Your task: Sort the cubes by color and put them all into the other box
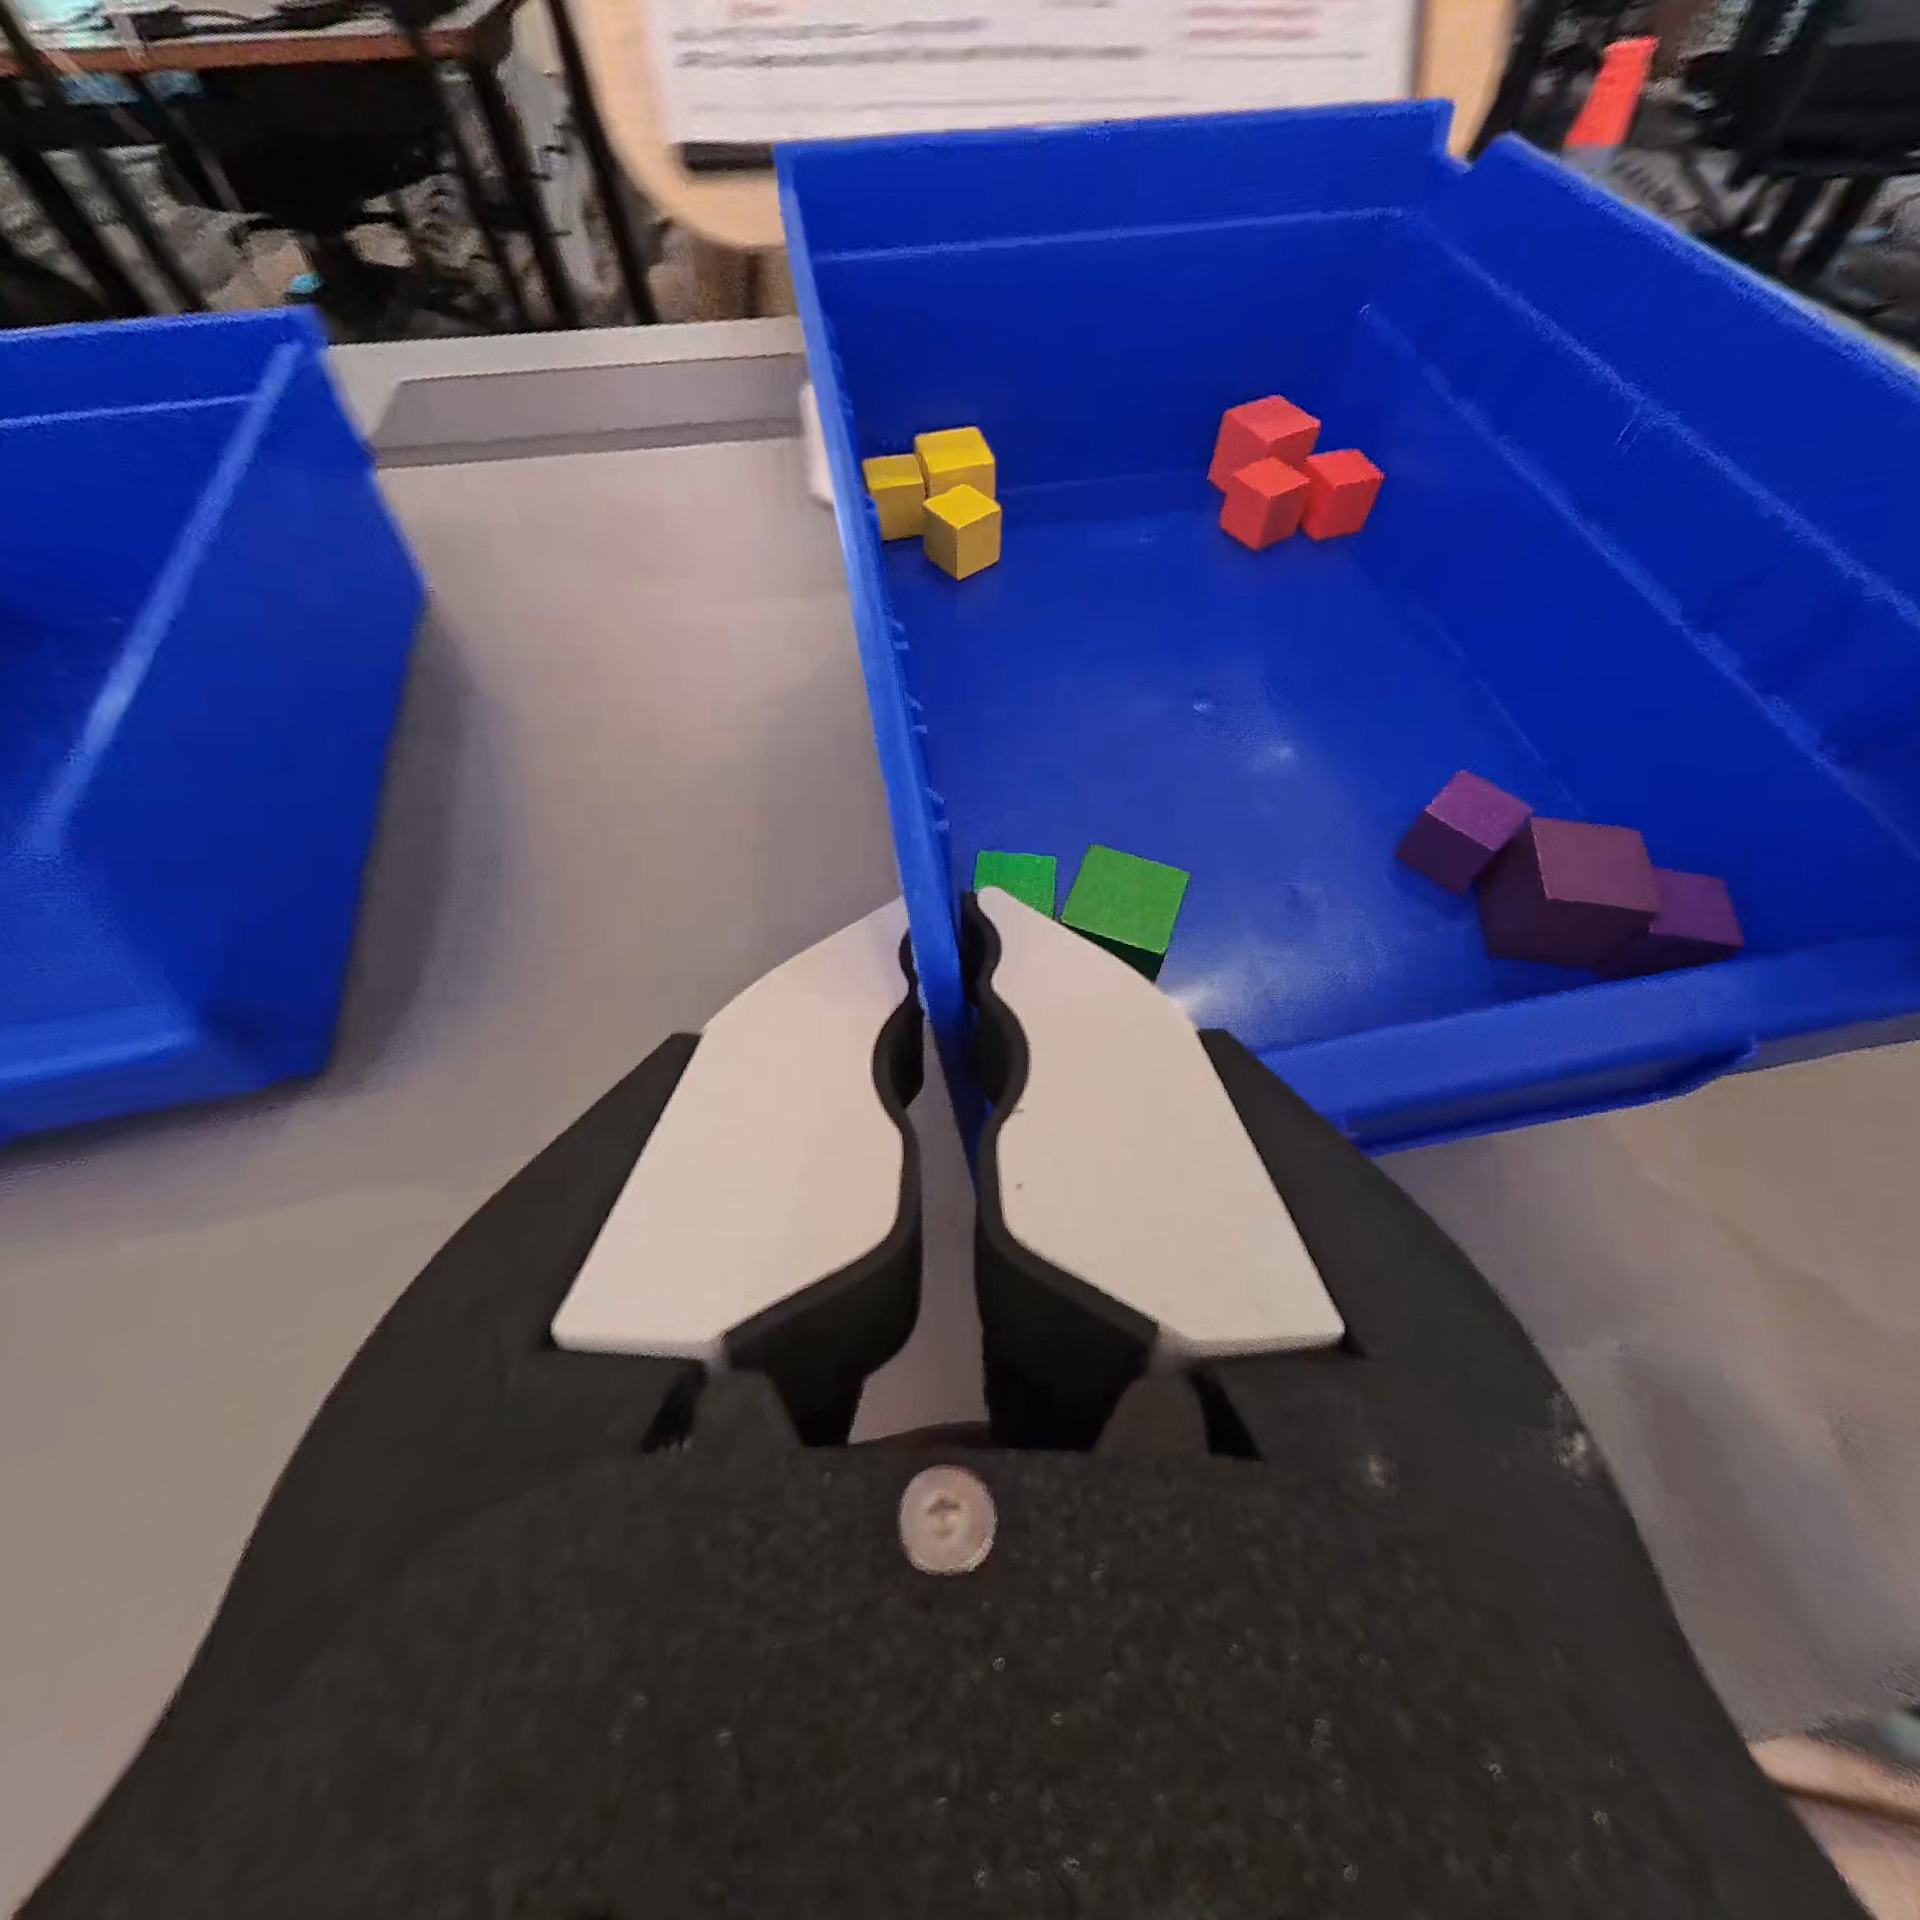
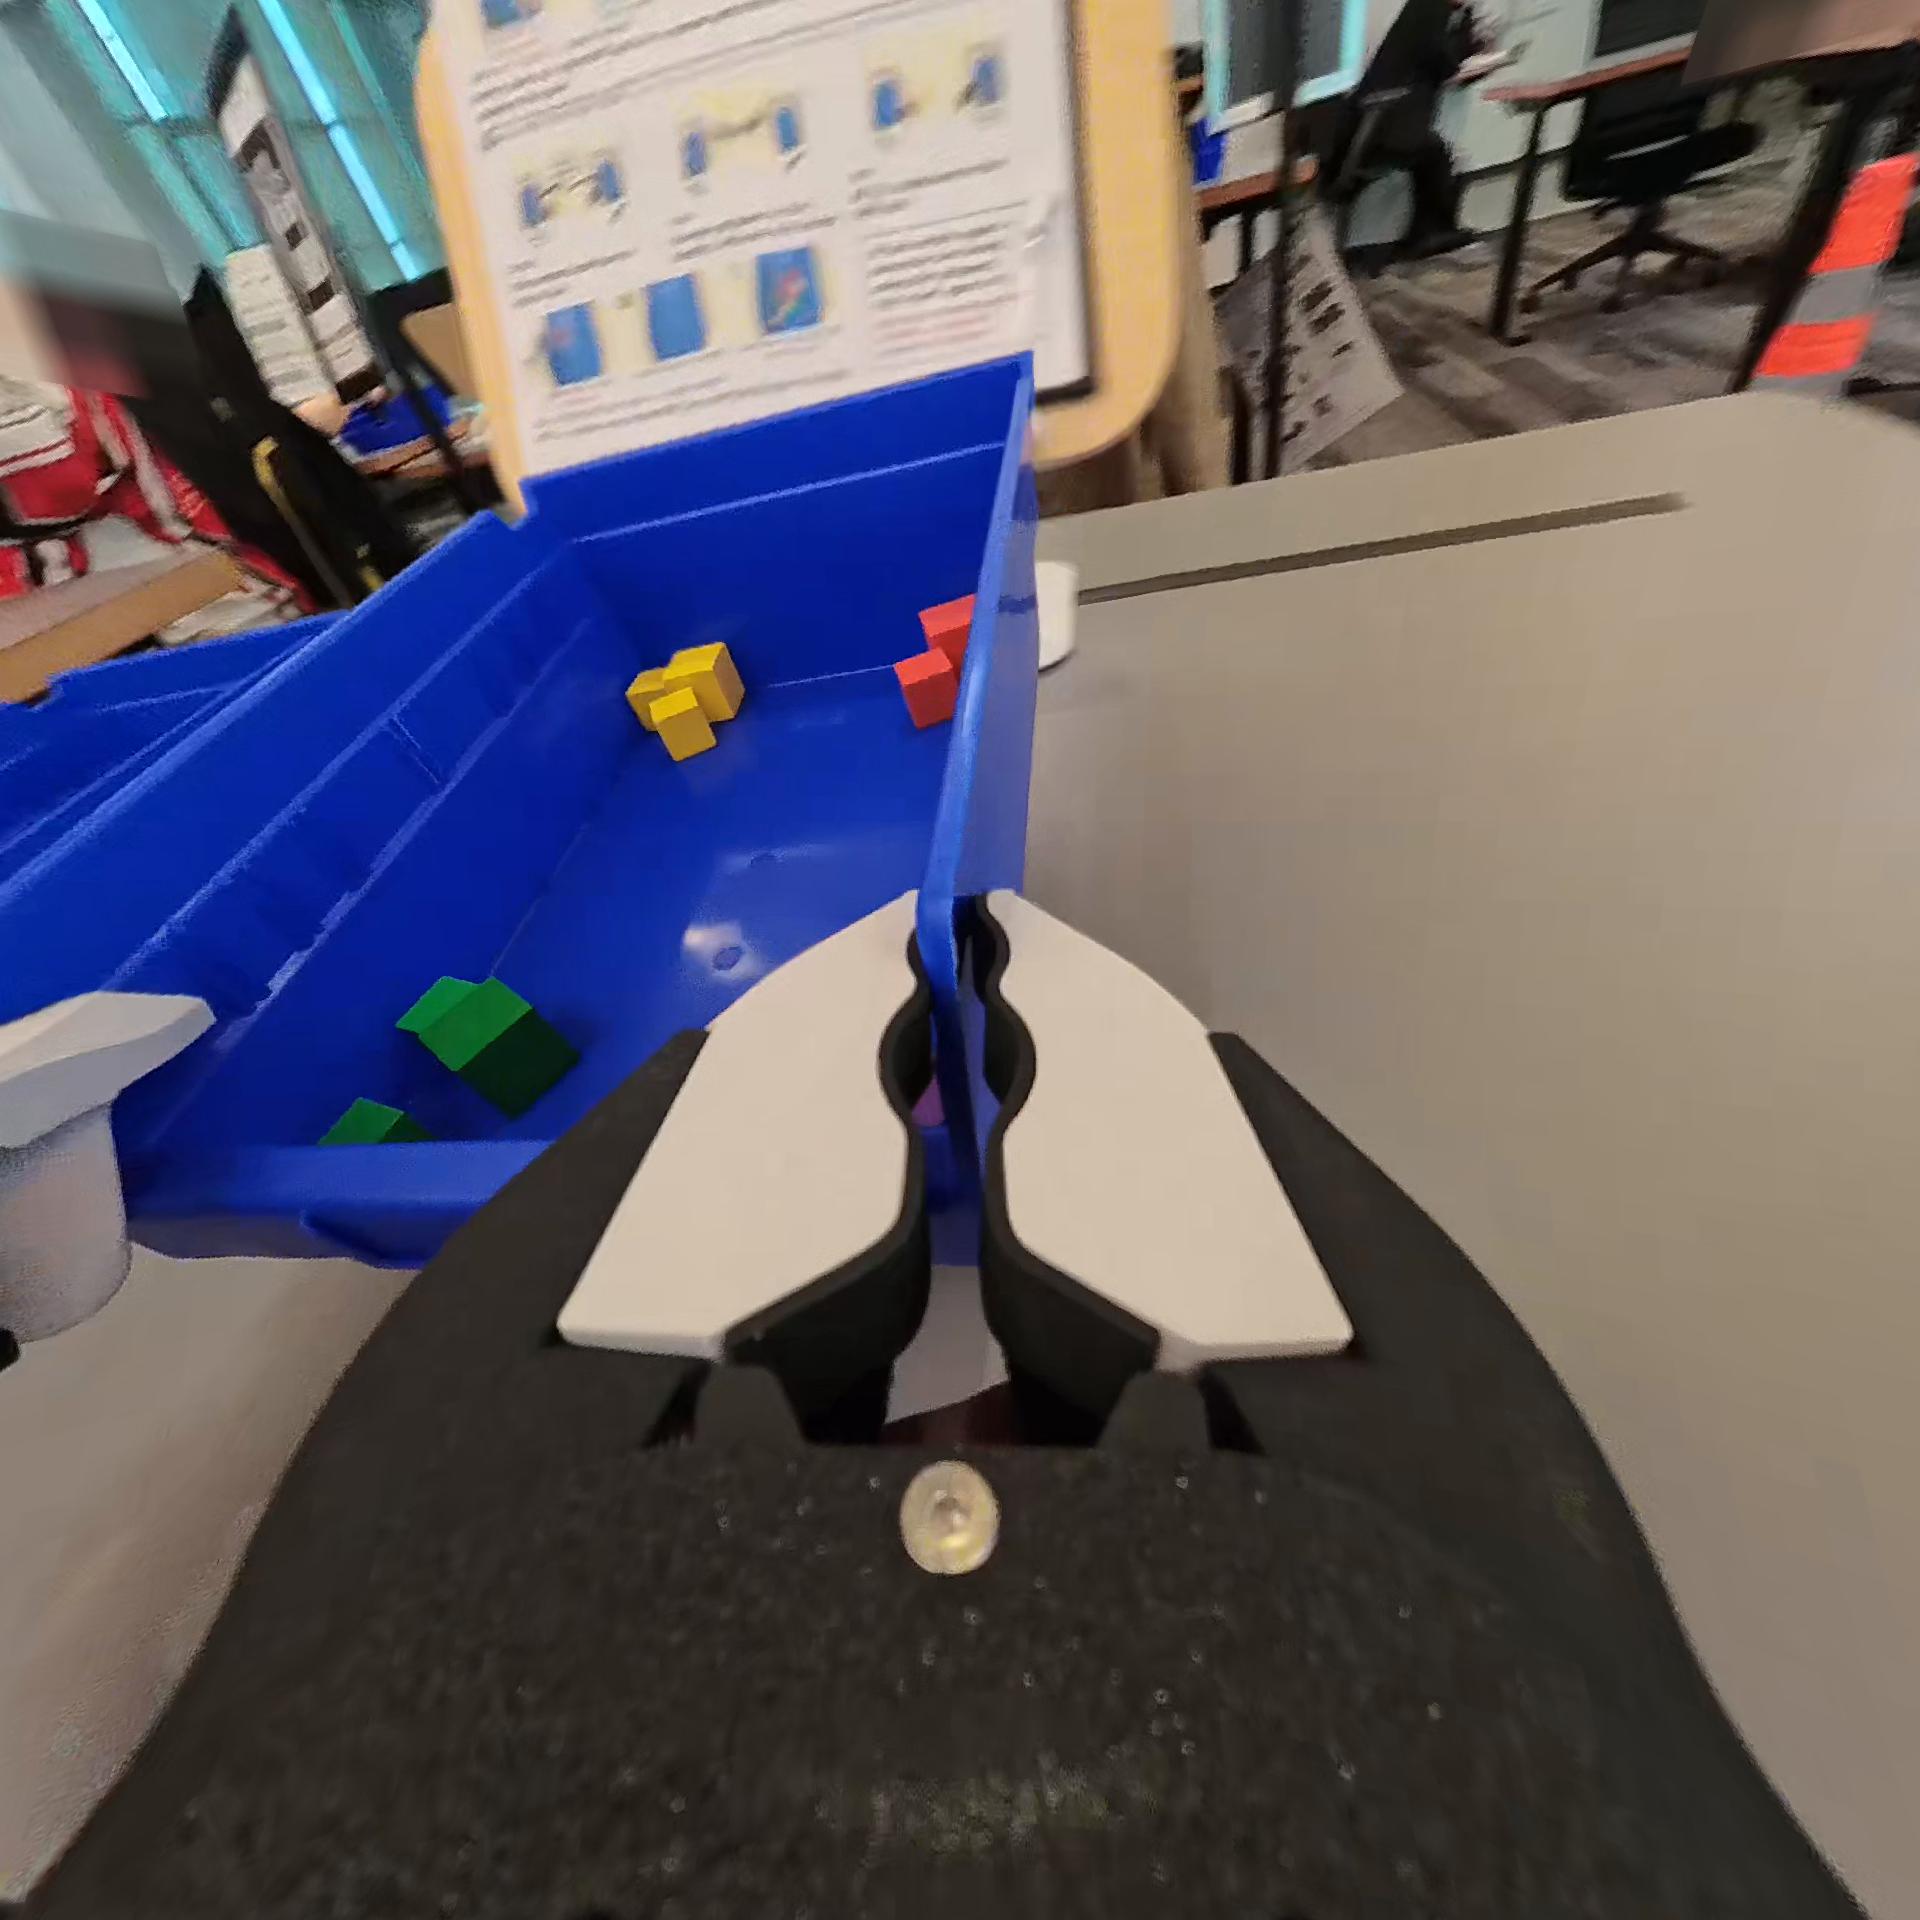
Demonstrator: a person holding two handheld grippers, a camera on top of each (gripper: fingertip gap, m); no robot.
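A blue box holds cubes grouped by colour: yellow cubes far left, red cubes far right, green cubes near left, purple cubes near right. My left gripper is shut on the box's left wall near its front corner. In the right wrist view the same box shows the yellow cubes, red cubes and green cubes. My right gripper is shut on the box's right wall. The purple cubes are mostly hidden behind its fingers.
A second blue box stands to the left on the grey table. The left gripper's finger shows at the left edge of the right wrist view. An instruction board stands behind the table. Bare table lies right of the box. Left tips to right tips: about 20 cm.
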